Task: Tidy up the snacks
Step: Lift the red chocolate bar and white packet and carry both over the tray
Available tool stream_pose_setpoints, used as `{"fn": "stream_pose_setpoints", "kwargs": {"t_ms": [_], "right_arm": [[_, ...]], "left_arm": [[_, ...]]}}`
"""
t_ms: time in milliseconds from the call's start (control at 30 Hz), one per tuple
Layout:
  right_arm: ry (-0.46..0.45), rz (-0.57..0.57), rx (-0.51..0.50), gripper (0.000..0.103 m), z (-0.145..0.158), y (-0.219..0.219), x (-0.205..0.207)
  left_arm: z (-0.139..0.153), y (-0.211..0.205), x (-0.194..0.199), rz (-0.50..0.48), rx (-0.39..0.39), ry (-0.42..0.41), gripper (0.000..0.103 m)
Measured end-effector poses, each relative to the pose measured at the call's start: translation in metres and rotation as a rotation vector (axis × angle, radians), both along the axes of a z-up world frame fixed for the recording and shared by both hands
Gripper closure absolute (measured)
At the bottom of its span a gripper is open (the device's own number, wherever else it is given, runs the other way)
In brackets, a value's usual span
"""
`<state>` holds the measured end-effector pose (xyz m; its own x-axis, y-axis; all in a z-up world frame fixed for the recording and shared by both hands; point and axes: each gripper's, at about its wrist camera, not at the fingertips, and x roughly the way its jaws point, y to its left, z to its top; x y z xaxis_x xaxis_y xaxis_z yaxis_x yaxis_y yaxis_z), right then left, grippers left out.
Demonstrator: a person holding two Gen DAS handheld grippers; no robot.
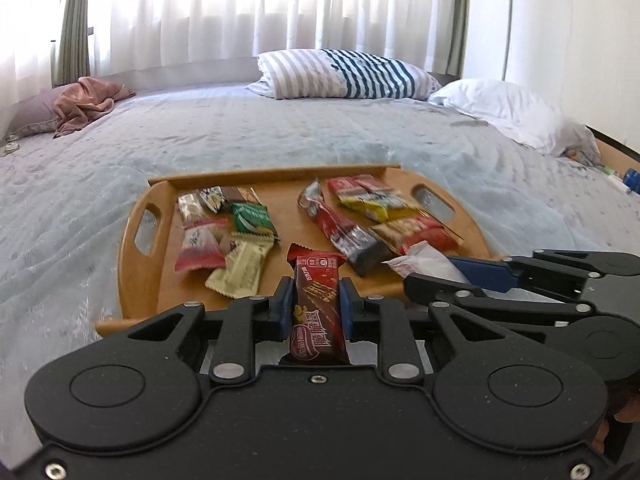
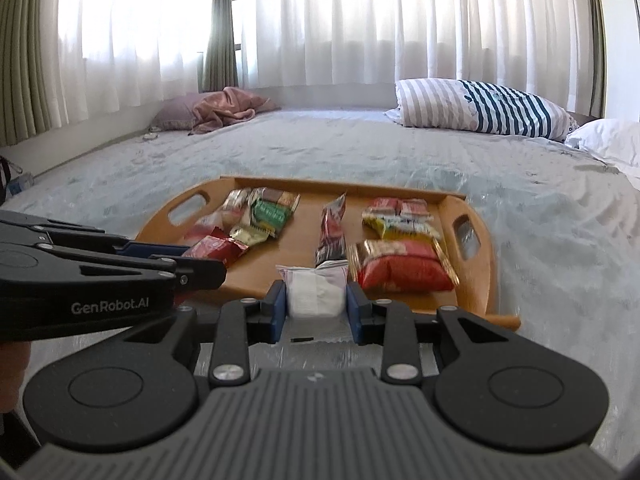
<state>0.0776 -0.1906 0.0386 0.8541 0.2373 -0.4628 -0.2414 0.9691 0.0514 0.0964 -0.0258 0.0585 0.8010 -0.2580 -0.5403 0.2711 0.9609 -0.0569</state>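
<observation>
A wooden tray [image 1: 144,276] lies on the bed with several wrapped snacks in two groups. My left gripper [image 1: 316,300] is shut on a dark red wafer bar [image 1: 318,304] that stands lengthwise between its blue pads, over the tray's near edge. My right gripper [image 2: 316,300] is shut on a white snack packet [image 2: 316,292], also at the tray's [image 2: 478,280] near edge. In the left wrist view the right gripper [image 1: 424,276] reaches in from the right with the white packet [image 1: 420,260]. In the right wrist view the left gripper [image 2: 200,264] comes in from the left holding the red bar [image 2: 216,249].
The tray's left group holds green [image 1: 252,218], pink [image 1: 200,246] and cream [image 1: 240,266] packets; its right group holds red and yellow ones [image 1: 372,200]. A striped pillow [image 1: 344,74], a white pillow [image 1: 512,114] and a pink cloth [image 1: 88,100] lie farther back on the bed.
</observation>
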Motion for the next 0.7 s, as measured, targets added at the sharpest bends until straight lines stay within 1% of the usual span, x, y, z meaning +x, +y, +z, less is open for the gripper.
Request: {"fn": "stream_pose_setpoints", "kwargs": {"t_ms": [167,267,433,600,700], "right_arm": [[0.013,-0.009,0.024,0.066,0.004,-0.001,0.014],[0.026,-0.003,0.037,0.066,0.003,0.001,0.020],[0.039,-0.003,0.029,0.066,-0.003,0.007,0.028],[0.060,0.003,0.045,0.066,-0.006,0.010,0.038],[0.070,0.009,0.054,0.066,-0.008,0.012,0.045]], "left_arm": [[0.001,0.003,0.020,0.021,-0.026,0.012,0.081],[-0.004,0.005,0.030,0.025,-0.037,0.024,0.081],[-0.015,0.010,0.049,0.028,-0.071,0.059,0.081],[-0.025,0.014,0.066,0.036,-0.083,0.093,0.081],[-0.032,0.016,0.075,0.056,-0.080,0.111,0.081]]}}
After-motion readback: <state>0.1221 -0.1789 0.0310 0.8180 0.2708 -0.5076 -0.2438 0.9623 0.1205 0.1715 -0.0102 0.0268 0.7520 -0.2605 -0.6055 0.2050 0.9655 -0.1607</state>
